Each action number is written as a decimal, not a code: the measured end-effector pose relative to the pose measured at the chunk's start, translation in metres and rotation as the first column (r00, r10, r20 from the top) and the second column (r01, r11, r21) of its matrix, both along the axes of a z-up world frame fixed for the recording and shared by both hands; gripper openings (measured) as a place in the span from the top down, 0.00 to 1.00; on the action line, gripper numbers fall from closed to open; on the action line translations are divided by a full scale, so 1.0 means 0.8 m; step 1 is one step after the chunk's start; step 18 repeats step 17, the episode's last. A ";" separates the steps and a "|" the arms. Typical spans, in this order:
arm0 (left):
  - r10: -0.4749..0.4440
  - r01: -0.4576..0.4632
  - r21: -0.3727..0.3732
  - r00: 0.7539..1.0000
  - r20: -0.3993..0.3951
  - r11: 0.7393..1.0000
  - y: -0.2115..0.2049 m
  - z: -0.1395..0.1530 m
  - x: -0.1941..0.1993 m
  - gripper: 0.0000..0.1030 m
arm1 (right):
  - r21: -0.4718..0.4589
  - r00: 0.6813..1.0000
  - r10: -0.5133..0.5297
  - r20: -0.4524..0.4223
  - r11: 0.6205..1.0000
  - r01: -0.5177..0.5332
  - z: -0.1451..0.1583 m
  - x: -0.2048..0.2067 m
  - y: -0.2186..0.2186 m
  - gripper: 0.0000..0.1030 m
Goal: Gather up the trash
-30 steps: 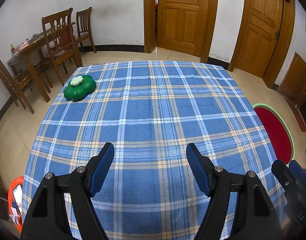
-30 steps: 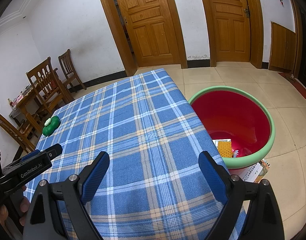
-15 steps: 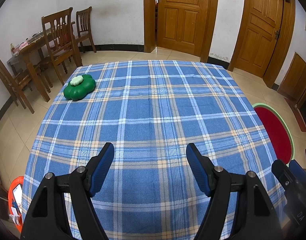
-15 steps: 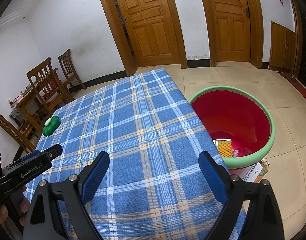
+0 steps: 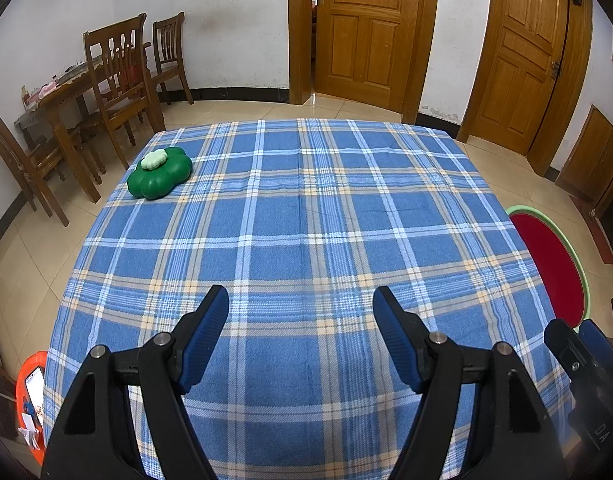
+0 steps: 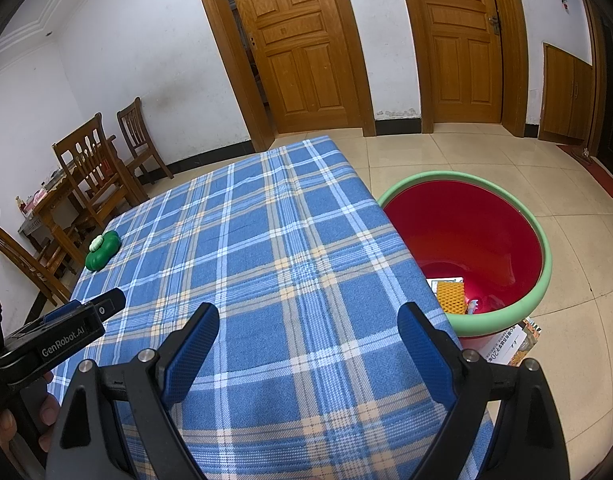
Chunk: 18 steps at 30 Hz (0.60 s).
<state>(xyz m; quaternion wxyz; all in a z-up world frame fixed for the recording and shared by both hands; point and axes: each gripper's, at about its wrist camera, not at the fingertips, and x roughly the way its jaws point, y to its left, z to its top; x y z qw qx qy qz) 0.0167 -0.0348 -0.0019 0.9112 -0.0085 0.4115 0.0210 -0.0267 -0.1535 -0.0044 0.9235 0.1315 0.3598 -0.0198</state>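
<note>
Both left tongs (image 5: 300, 320) and right tongs (image 6: 308, 340) gape wide, holding nothing. On the blue plaid-clothed desk (image 5: 306, 240), far-left corner, sits 1 green clover-shaped plastic piece (image 5: 159, 178): probably light, rigid, smooth; pinch across its lobes. The red green-rimmed bin (image 6: 472, 240) stands beside the desk.

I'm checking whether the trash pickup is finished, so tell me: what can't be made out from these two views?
- Red basin: in the right wrist view the table edge hides part of its floor; in the left wrist view only a sliver shows.
- Orange item inside it: partly hidden, kind unclear.
- Printed paper under the basin: text too small, mostly covered.
- Orange bin: cut off by the tablecloth and the image edge.
- Green clover-shaped object: purpose unclear.
</note>
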 end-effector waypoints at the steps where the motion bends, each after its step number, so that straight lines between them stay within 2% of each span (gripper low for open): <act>1: 0.000 0.000 0.000 1.000 0.000 1.000 0.000 0.000 0.000 0.28 | 0.000 1.000 0.000 0.000 1.000 0.000 0.000 0.000 0.000 0.10; 18: 0.005 -0.005 -0.004 1.000 -0.004 1.000 0.002 -0.003 -0.002 0.28 | -0.002 1.000 0.002 -0.003 1.000 -0.002 -0.001 0.000 0.000 0.10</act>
